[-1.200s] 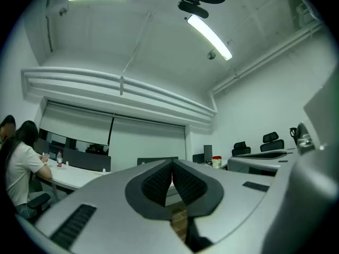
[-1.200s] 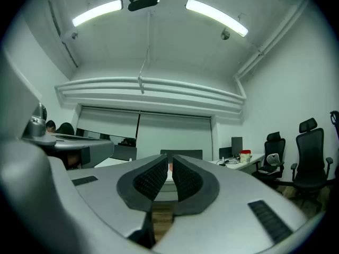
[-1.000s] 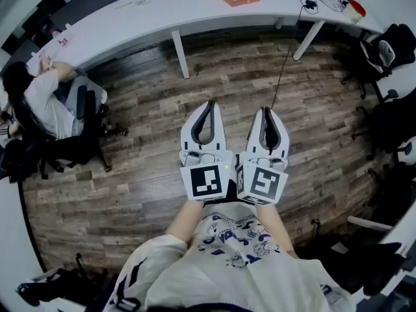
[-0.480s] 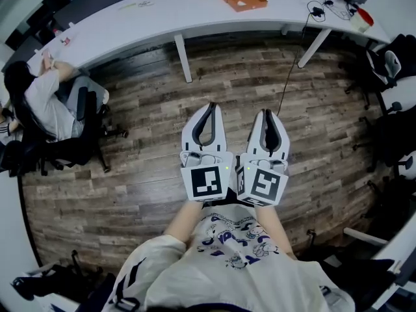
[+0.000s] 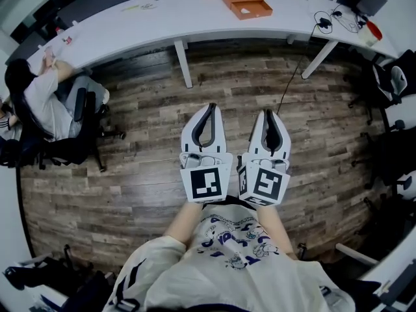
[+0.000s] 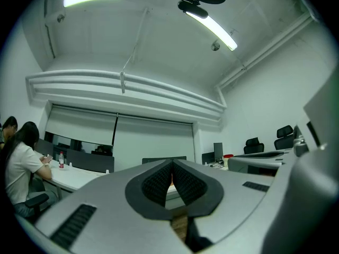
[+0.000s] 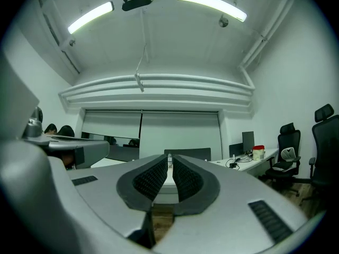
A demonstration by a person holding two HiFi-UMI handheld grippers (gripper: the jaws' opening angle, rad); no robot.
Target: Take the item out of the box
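An orange flat box (image 5: 246,4) lies on the long white curved desk (image 5: 162,18) at the far side of the room; what it holds cannot be seen from here. I hold both grippers side by side in front of my chest, over the wooden floor and well short of the desk. The left gripper (image 5: 210,106) is shut with nothing between its fingers, its tips meeting (image 6: 172,165). Beside it, the right gripper (image 5: 268,112) is shut and empty too (image 7: 169,162).
A seated person (image 5: 39,96) works at the desk's left end on a black chair. Black office chairs (image 5: 390,83) stand along the right. A cable (image 5: 289,77) hangs from the desk, where a red-capped container (image 5: 370,32) and small gear sit. Desk legs (image 5: 182,64) stand ahead.
The view has shifted: the desk and orange box sit slightly lower and further right in the head view. Both grippers stay shut, side by side.
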